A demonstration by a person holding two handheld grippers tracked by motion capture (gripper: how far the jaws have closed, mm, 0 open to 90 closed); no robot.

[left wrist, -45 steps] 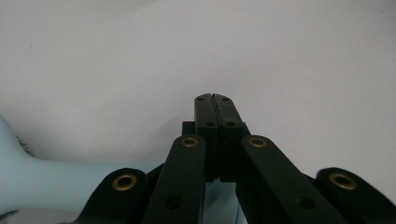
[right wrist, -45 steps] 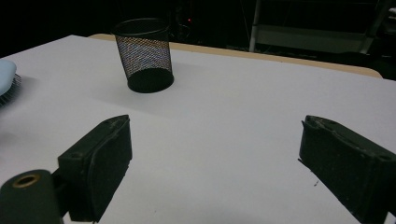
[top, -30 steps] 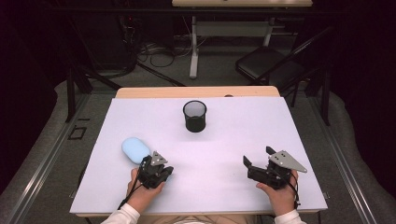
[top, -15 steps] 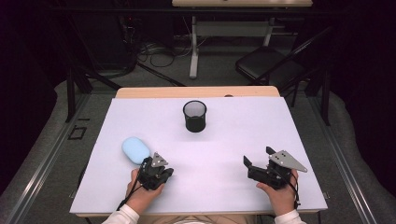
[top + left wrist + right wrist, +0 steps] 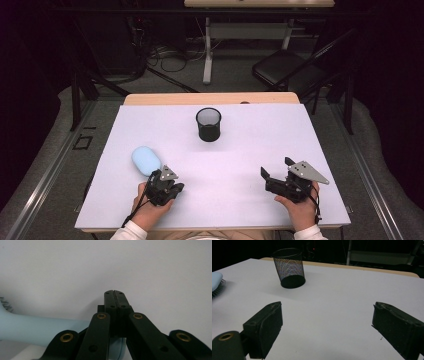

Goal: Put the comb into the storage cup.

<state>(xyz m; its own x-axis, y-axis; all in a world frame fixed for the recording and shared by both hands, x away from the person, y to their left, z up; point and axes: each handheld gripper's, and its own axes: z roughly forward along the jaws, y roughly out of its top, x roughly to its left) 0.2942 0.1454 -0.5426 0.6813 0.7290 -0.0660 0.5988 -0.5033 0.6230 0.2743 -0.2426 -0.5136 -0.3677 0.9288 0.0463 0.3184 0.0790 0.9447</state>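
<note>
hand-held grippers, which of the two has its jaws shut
The left hand-held gripper, beside the light blue brush: its jaws meet with nothing between them. The right hand-held gripper has its jaws wide apart over bare table.

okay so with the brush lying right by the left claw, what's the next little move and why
Probably open the left claw first. Its jaws are pressed together with nothing between them, and the light blue brush lies on the table just beside and under it, handle toward the claw. Shut jaws cannot take the handle. The right claw is already open and the mesh cup stands upright farther back.
</note>
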